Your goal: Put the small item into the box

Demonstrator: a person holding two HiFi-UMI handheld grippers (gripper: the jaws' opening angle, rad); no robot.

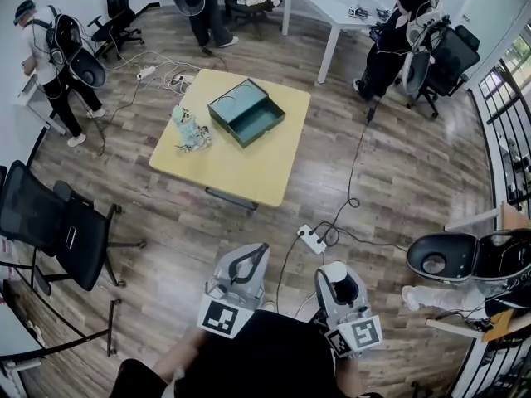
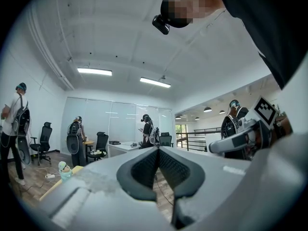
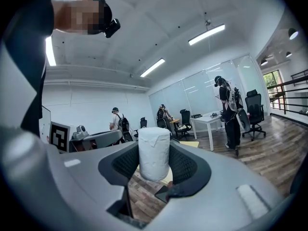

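Head view, left arm: I am holding the left tool point(image 1: 249, 261) low and close in front of my body. It is pointing level toward the yellow desk point(image 1: 249, 181) and stopping well short of it.
Head view, right arm: I am carrying the right tool point(image 1: 336, 282) just beside the left one, and it is pointing the same way over the wooden floor.
Head view, small item: the small white roll point(image 1: 334, 272) is standing upright between the right tool's jaws, well apart from the box.
Head view, box: the dark green box point(image 1: 246, 112) is lying open on the far half of the desk, with a pile of small things point(image 1: 191, 131) near its left side.
Head view, floor: a power strip point(image 1: 313, 239) is lying between me and the desk, and a black office chair point(image 1: 58, 226) is standing off to the left.
Left gripper view, jaws: the left tool point(image 2: 157, 150) is showing its jaws together, the ribbed pads meeting along one line with nothing between them.
Left gripper view, aim: the camera is looking level across the room. A corner of the desk point(image 2: 60, 186) and a small figurine point(image 2: 63, 168) are showing at the lower left.
Right gripper view, jaws: the right tool point(image 3: 154, 160) is clamping the small white roll point(image 3: 154, 150), with a pad pressing on each side and the roll's top rising above the jaws.
Right gripper view, aim: a strip of the yellow desk point(image 3: 192, 144) is showing just behind the roll, on its right.
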